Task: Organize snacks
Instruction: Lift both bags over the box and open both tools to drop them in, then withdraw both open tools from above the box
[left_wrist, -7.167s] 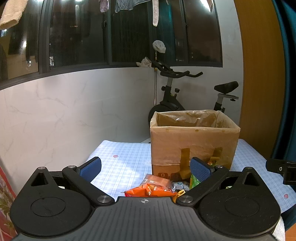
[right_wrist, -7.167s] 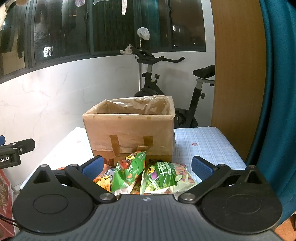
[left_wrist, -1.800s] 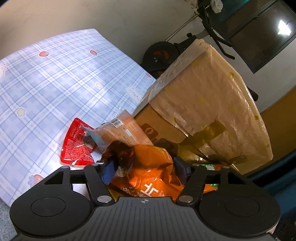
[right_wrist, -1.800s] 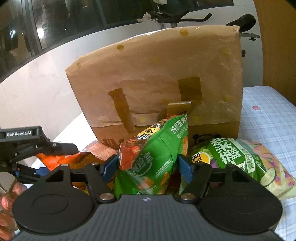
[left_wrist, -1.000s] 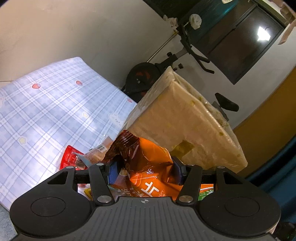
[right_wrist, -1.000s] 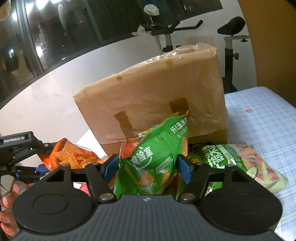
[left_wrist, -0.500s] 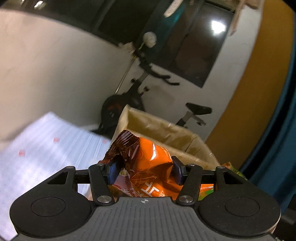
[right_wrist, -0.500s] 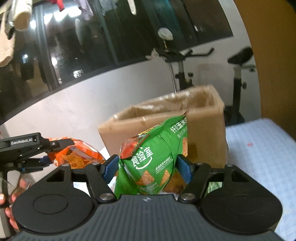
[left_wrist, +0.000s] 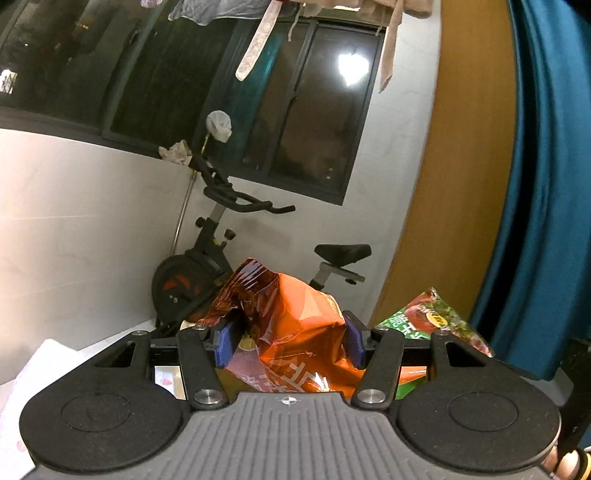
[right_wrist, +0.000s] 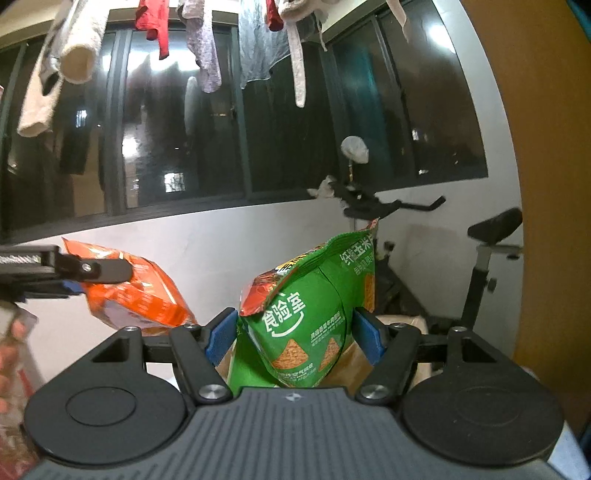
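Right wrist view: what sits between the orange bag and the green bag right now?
Nothing is between them in the right wrist view: only bare white wall shows between the orange bag in the left gripper and the green bag in the right gripper.

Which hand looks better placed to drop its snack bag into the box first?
Right, probably: the right gripper holds the green bag just above the cardboard box; the left view shows no box.

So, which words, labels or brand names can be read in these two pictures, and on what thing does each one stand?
"食验室": on the green snack bag in the right hand-held gripper.
"纤脆玉米": top right of that bag, cut off at its edge.
Small white lines below the logo: too small to read.
Orange snack bag in the left hand-held gripper: large white characters, mostly hidden, unreadable.
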